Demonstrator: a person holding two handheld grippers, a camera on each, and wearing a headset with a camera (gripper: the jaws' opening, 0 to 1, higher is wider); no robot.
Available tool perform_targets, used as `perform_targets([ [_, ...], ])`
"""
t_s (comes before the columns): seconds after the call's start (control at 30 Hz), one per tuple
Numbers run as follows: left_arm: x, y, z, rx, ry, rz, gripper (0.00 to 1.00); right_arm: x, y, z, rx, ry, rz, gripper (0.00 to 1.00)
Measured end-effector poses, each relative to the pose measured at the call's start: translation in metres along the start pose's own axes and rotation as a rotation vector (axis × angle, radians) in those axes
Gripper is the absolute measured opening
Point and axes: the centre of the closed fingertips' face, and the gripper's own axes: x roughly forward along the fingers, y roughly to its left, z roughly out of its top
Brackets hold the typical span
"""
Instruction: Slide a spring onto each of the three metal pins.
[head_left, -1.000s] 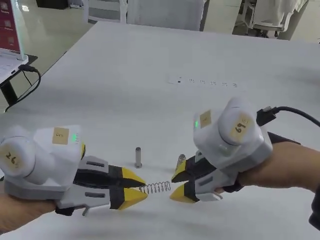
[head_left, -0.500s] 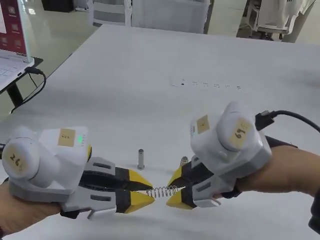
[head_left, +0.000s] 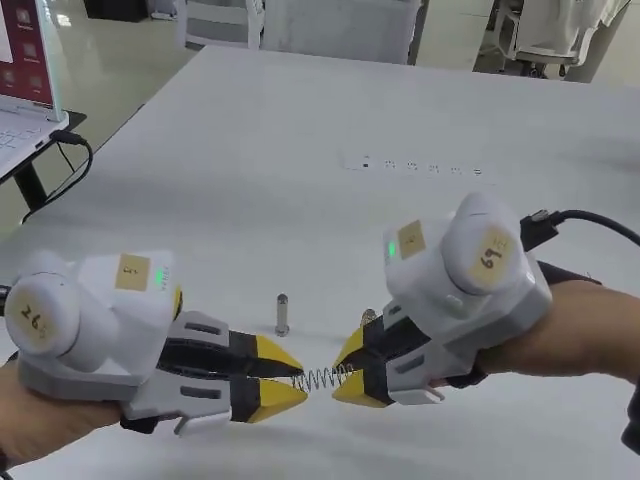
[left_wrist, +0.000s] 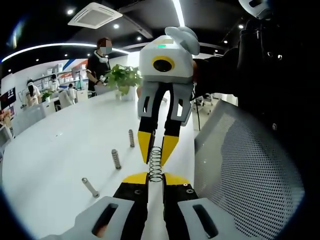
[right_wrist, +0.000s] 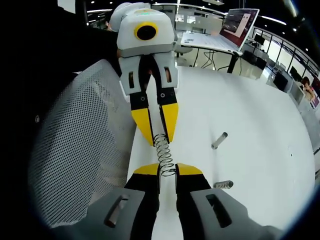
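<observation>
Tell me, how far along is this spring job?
Done: the far pin and the middle pin already appear to carry springs. In hand: the third spring, held at its ends by the left claw and the right claw. Still to do: slide it onto the bare pin.

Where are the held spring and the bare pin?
spring (head_left: 320, 377), head view, its middle coils.
bare pin (head_left: 282, 314), head view, middle of its shaft.
</observation>
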Motion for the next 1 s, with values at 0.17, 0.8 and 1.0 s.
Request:
perform_targets([
  [0.17, 0.002, 0.0, -0.003, -0.007, 0.003, 0.0, 0.02, -0.004, 0.003, 0.007, -0.003, -0.006, 0.022, 0.09],
  [0.8, 0.004, -0.001, -0.006, -0.013, 0.002, -0.006, 0.02, -0.003, 0.01, 0.031, -0.068, 0.026, 0.039, 0.08],
  [1.0, 0.006, -0.003, -0.006, -0.008, 0.005, -0.017, 0.02, -0.001, 0.012, 0.037, -0.096, 0.048, 0.046, 0.08],
])
